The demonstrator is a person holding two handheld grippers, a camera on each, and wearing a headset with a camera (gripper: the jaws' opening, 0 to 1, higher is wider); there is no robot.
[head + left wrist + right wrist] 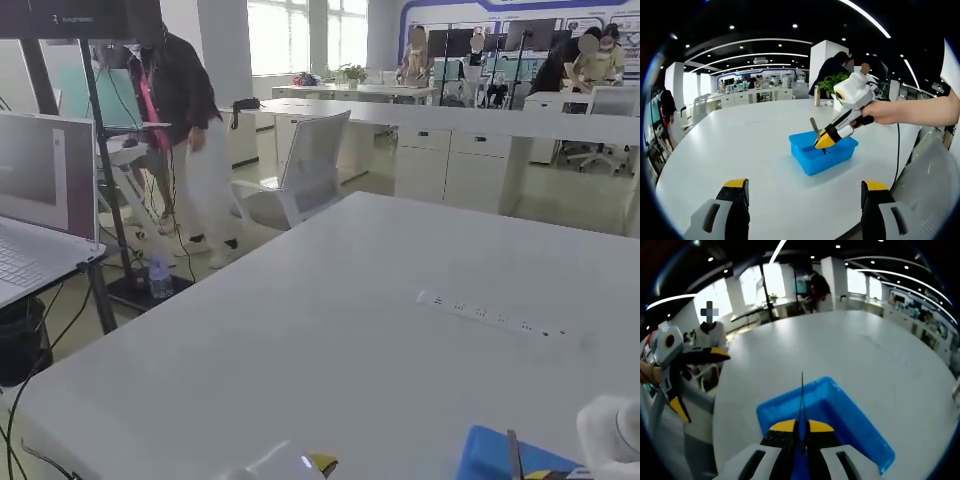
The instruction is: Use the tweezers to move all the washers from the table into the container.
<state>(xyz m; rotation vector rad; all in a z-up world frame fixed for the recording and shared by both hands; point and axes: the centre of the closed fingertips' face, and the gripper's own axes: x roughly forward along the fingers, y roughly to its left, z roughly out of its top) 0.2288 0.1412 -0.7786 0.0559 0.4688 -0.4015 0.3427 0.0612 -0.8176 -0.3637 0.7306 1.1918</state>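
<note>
The tweezers point(814, 129), tips down inside the blue container point(812, 162) near the person's edge of the white table point(740, 145), are pinched between the jaws of the right gripper point(825, 141), probably to release a washer too small to make out, while the left gripper point(804, 189) waits spread and empty.

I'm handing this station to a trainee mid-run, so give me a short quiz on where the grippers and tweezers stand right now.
1. True or false: the jaws of the left gripper stand wide apart, holding nothing.
2. What does the right gripper grip? A) tweezers B) a screwdriver C) a cable
3. Fill in: the tweezers' tips hang over the blue ____.
Key: 1 true; 2 A; 3 container.
</note>
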